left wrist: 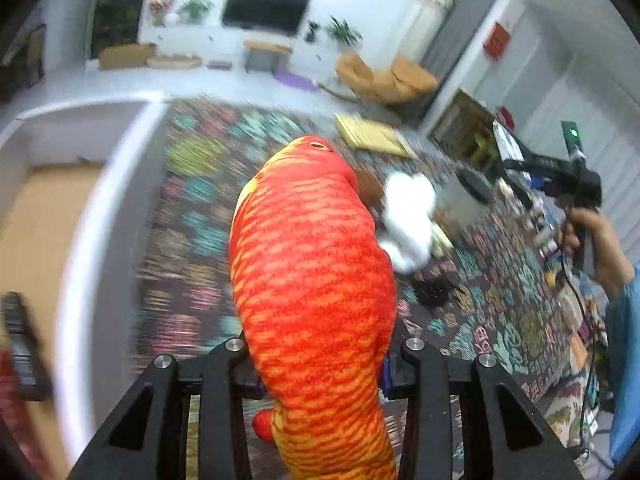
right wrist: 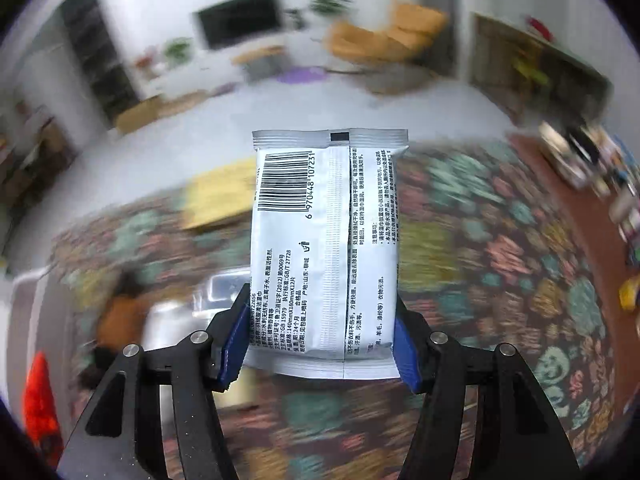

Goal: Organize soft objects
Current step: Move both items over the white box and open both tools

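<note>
— What have you got hold of?

— Both grippers are loaded. My left gripper (left wrist: 320, 364) pinches the fish (left wrist: 312, 280), an orange striped plush, around its lower body; it stands up between the fingers, head away from me, above the rug (left wrist: 192, 240). My right gripper (right wrist: 322, 332) squeezes the packet (right wrist: 324, 248) of wipes by its two long sides, barcode side facing the camera.

— So which step is this?

— Carrying, I'd judge. Both views are smeared, and neither thing rests on anything.

— Where do they go?

— Probably the white box (left wrist: 80, 220) at the rug's left edge, its brown floor showing. That's a guess.

— And the next move?

— Bring the fish over the box's wall, low enough to drop inside, then spread the fingers. The packet follows.

— Anything left?

— A white plush (left wrist: 408, 224) lies mid-rug.
</note>
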Demonstrator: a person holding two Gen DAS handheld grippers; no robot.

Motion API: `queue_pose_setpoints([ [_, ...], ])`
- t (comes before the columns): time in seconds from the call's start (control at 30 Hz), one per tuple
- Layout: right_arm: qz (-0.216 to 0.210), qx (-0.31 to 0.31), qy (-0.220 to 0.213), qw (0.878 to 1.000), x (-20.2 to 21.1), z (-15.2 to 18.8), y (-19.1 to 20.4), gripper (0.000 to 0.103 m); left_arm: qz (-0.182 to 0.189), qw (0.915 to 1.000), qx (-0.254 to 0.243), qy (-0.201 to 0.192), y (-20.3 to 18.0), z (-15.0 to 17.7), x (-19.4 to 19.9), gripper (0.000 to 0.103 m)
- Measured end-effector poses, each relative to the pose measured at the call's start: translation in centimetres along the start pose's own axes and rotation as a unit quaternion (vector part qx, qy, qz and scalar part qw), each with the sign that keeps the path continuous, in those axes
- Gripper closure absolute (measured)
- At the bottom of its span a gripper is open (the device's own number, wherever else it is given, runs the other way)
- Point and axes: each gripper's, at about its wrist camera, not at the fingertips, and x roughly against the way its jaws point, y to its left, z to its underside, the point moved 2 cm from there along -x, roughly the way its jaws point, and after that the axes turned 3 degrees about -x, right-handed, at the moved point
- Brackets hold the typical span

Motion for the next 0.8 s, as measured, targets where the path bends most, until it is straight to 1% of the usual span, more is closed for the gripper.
queue_pose_setpoints([
  [0.03,-0.018,0.016,0.004,1.000,0.4,0.6,2.4,0.039,-0.016,0.9998,0.003,-0.009,1.3,-0.2,1.6,0.065],
  [0.07,-0.040,0.035,0.008,0.999,0.7,1.6,5.5,0.039,-0.031,0.9994,0.005,-0.014,2.5,-0.3,2.8,0.065],
  [0.1,-0.069,0.052,0.016,0.996,0.8,3.0,9.3,0.039,-0.052,0.9985,0.008,-0.019,4.1,-0.2,4.3,0.065],
  [0.13,-0.095,0.061,0.026,0.993,1.0,4.3,12.1,0.039,-0.075,0.9968,0.014,-0.024,5.8,0.1,5.7,0.065],
  [0.2,-0.165,0.080,0.052,0.982,1.0,7.3,19.2,0.039,-0.114,0.9927,0.030,-0.027,8.8,0.7,7.8,0.064],
  [0.23,-0.202,0.090,0.065,0.973,1.3,8.9,23.1,0.039,-0.141,0.9887,0.042,-0.028,11.0,1.2,9.2,0.064],
  [0.27,-0.224,0.097,0.071,0.967,1.6,9.9,25.4,0.039,-0.159,0.9856,0.049,-0.030,12.4,1.7,10.1,0.064],
  [0.3,-0.257,0.107,0.081,0.957,2.1,11.3,28.9,0.039,-0.184,0.9808,0.057,-0.031,14.2,2.1,11.3,0.061],
  [0.37,-0.302,0.125,0.096,0.940,3.1,13.4,34.3,0.035,-0.228,0.9717,0.060,-0.021,16.6,2.8,12.3,0.046],
  [0.4,-0.326,0.126,0.107,0.931,3.3,14.3,36.8,0.027,-0.259,0.9640,0.059,-0.013,17.8,3.1,12.6,0.025],
  [0.43,-0.348,0.125,0.122,0.921,3.4,15.0,38.7,0.014,-0.288,0.9557,0.062,-0.007,19.0,3.3,12.8,0.008],
  [0.47,-0.364,0.122,0.132,0.914,3.5,15.4,40.3,0.014,-0.306,0.9497,0.067,-0.005,19.8,3.5,13.0,0.005],
  [0.5,-0.369,0.121,0.128,0.913,3.8,15.6,41.3,0.014,-0.320,0.9444,0.074,-0.005,20.7,3.8,13.4,0.004],
  [0.57,-0.364,0.122,0.104,0.918,4.6,15.6,41.0,0.014,-0.323,0.9420,0.088,-0.017,21.4,4.2,14.2,0.004],
  [0.6,-0.355,0.123,0.087,0.923,5.1,15.6,40.2,0.014,-0.323,0.9412,0.095,-0.030,21.4,4.4,14.8,0.004],
  [0.67,-0.315,0.130,0.053,0.939,5.5,16.1,38.1,0.014,-0.322,0.9400,0.100,-0.051,20.9,4.6,15.6,0.004],
  [0.7,-0.279,0.133,0.033,0.950,5.2,16.3,35.9,0.014,-0.317,0.9415,0.099,-0.060,20.3,4.6,15.6,0.004],
  [0.73,-0.239,0.132,0.017,0.962,4.6,16.9,33.4,0.014,-0.305,0.9454,0.093,-0.068,19.4,4.6,15.6,0.004],
  [0.77,-0.210,0.130,0.009,0.969,3.9,17.2,31.6,0.014,-0.286,0.9515,0.084,-0.076,18.2,4.6,15.4,0.004],
  [0.8,-0.168,0.124,0.001,0.978,2.7,17.8,29.4,0.014,-0.267,0.9574,0.075,-0.079,17.0,4.4,15.1,0.004],
])
